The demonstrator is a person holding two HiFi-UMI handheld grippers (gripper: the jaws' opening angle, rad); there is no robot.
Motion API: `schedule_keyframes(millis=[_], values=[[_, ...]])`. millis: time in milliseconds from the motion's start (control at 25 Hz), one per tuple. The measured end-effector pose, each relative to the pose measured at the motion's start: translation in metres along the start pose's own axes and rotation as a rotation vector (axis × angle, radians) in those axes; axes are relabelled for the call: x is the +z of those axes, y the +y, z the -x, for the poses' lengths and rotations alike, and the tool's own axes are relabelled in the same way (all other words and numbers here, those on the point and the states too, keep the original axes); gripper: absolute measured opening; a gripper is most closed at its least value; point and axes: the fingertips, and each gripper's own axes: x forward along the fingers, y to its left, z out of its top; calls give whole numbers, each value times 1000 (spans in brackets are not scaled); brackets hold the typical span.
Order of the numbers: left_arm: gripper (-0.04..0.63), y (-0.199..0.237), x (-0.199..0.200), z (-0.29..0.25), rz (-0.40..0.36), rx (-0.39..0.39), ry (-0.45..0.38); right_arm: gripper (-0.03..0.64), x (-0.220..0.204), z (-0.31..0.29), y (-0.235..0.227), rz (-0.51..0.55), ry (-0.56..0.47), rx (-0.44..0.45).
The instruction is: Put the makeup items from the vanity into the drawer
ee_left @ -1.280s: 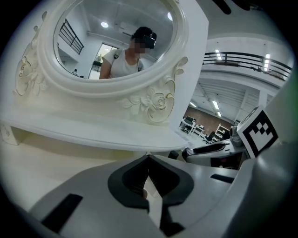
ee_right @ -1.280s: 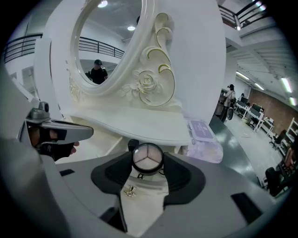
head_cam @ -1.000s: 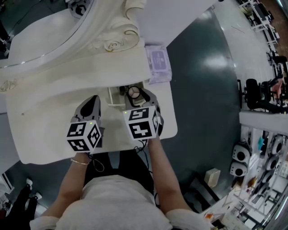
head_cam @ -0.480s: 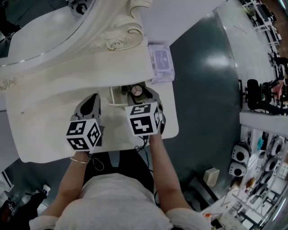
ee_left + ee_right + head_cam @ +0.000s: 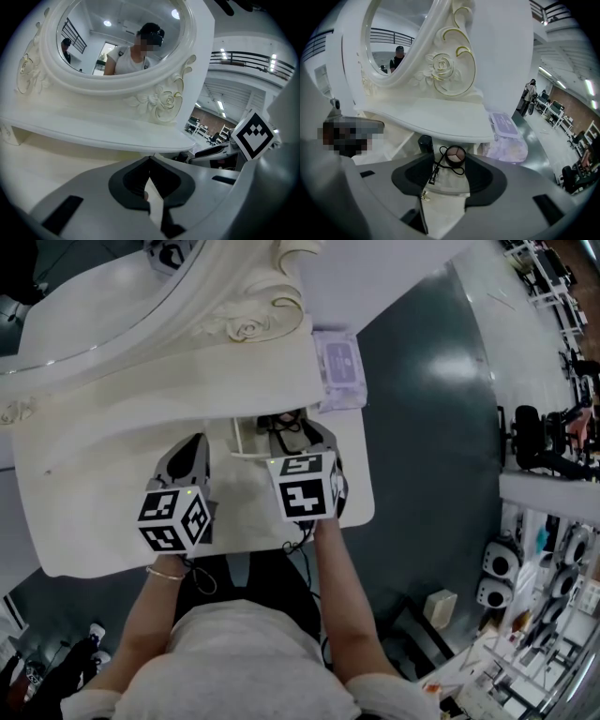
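The right tongs (image 5: pixel 449 169) stand wide apart and hold nothing, poised just over the front of the open drawer (image 5: pixel 232 439). Seen between their tips, a round eyeshadow compact (image 5: pixel 454 155) lies inside the drawer, toward its back. A thin black cord (image 5: pixel 436 169) loops round the compact and trails forward across the drawer floor. A small dark tube (image 5: pixel 424 142) stands upright at the drawer's back left corner, under the overhanging shelf.

The left tongs (image 5: pixel 150 177) are closed to a thin slit with nothing in them. They rest over the bare white worktop (image 5: pixel 94 512), just left of the drawer.

Right of the drawer and farther back, a lilac pack of wipes (image 5: pixel 337 367) lies flat at the worktop's edge. Behind the drawer rises the carved white mirror (image 5: pixel 122 37).
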Motion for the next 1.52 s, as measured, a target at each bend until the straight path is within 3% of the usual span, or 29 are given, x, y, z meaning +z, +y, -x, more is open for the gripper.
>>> schedule_keyframes(millis=[480,1000,1520], values=[[2,2,8,15,-3,8,-35,218,15,17,3,-23,-74,-22],[2,-11,31,41,-43,-22,-103,80,38,60,-8,-141,-239,-80],[2,4,77,85,-108,-15,-209,24,87,96,62,-129,-436,20]])
